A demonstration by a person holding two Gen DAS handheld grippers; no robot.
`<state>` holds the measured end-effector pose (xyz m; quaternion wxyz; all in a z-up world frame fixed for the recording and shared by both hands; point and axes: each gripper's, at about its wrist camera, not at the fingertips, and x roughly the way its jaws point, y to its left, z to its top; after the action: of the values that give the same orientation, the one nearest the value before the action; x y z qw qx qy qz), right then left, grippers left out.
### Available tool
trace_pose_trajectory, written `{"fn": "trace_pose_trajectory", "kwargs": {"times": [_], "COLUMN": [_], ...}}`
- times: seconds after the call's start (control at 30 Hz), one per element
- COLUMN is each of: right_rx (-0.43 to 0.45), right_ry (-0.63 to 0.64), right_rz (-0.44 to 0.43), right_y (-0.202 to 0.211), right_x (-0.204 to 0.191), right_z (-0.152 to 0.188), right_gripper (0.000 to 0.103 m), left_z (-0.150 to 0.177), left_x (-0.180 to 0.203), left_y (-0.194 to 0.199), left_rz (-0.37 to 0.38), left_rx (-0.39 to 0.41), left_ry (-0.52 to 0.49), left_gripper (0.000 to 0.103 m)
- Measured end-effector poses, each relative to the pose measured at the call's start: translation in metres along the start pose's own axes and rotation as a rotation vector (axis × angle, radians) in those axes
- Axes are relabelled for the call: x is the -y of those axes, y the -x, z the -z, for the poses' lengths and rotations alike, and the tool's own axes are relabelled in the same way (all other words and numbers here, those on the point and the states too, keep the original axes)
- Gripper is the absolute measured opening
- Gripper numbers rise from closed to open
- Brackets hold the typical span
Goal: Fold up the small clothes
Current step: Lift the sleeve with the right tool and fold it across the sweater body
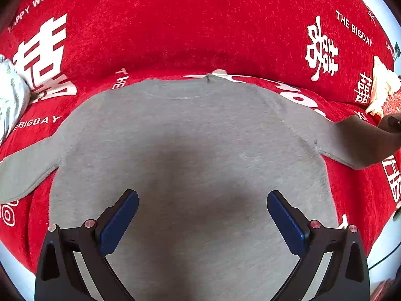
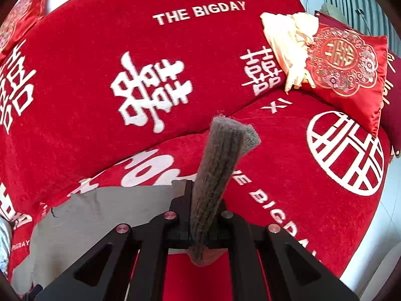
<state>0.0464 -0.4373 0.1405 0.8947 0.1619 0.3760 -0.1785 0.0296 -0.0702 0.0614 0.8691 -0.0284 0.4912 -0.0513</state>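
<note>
A grey sweater (image 1: 190,135) lies spread flat, neck away from me, on a red cover (image 1: 190,25) printed with white characters. In the left wrist view my left gripper (image 1: 202,195) hovers open over the sweater's lower body, with nothing between its blue pads (image 1: 117,223). The left sleeve (image 1: 25,173) lies flat. At the right edge the right sleeve (image 1: 356,145) is lifted. In the right wrist view my right gripper (image 2: 203,195) is shut on that sleeve's ribbed cuff (image 2: 225,145), which sticks out past the fingertips. The sweater's body (image 2: 82,223) shows at lower left.
A red embroidered cushion (image 2: 345,70) and a cream cloth (image 2: 288,40) rest at the far right of the seat. A white and green patterned fabric (image 1: 10,95) lies at the left edge. The padded backrest (image 2: 125,50) rises behind the sweater.
</note>
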Motion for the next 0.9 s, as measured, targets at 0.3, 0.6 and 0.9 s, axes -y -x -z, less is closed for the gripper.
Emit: {"fn": "trace_pose_trajectory", "kwargs": {"times": [0.3, 0.6, 0.9], "right_rx": [0.02, 0.034, 0.019], "right_ry": [0.073, 0.181, 0.27], "right_rz": [-0.023, -0.08, -0.135], "right_y": [0.014, 0.021, 0.021], "right_x": [-0.071, -0.165, -0.245], "right_z": [0.007, 0.026, 0.056], "right_gripper": [0.007, 0.007, 0.007], "left_z": [0.015, 0.028, 0.033], "left_x": [-0.042, -0.085, -0.117], "left_y": [-0.003, -0.001, -0.001], "left_rz": [0.017, 0.026, 0.031], "left_rx": [-0.026, -0.023, -0.025], "left_ry": [0.046, 0.088, 0.124], "left_gripper": [0.103, 0.103, 0.103]}}
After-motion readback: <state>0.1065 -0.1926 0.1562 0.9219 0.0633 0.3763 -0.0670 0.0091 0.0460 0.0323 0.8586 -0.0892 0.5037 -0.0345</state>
